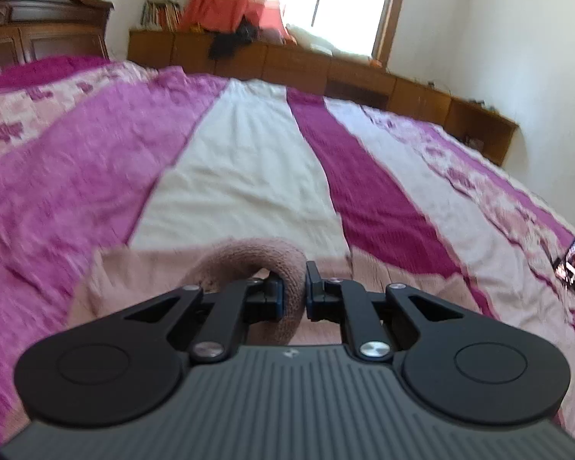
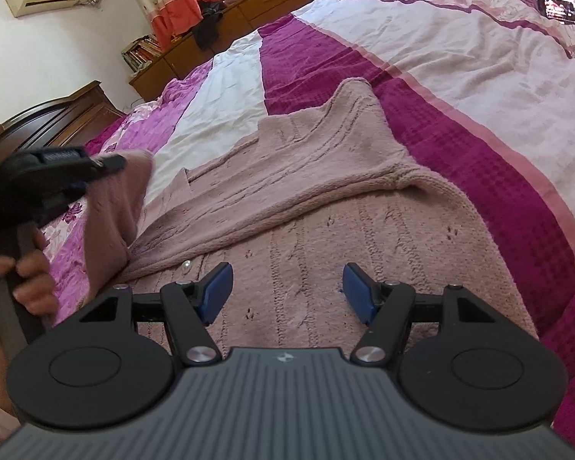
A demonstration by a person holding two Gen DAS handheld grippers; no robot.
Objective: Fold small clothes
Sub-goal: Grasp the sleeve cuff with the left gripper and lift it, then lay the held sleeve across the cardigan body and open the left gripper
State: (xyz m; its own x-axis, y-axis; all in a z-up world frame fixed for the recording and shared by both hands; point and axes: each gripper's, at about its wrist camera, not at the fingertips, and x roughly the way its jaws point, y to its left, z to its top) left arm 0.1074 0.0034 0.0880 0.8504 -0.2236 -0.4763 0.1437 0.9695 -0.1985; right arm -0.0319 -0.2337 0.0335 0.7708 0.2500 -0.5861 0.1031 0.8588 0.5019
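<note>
A dusty-pink knitted sweater (image 2: pixel 326 199) is spread on the striped pink bedspread (image 2: pixel 479 88). Its sleeve (image 1: pixel 287 268) is pinched between the narrowed jaws of the left gripper (image 1: pixel 294 291). The right gripper (image 2: pixel 287 291) is held wide apart above the sweater's body, gripping nothing.

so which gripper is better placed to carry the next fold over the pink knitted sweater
Left. The left gripper is already shut on an edge of the pink knitted sweater, lifted off the bed. The right gripper hovers open over it, holding nothing.
</note>
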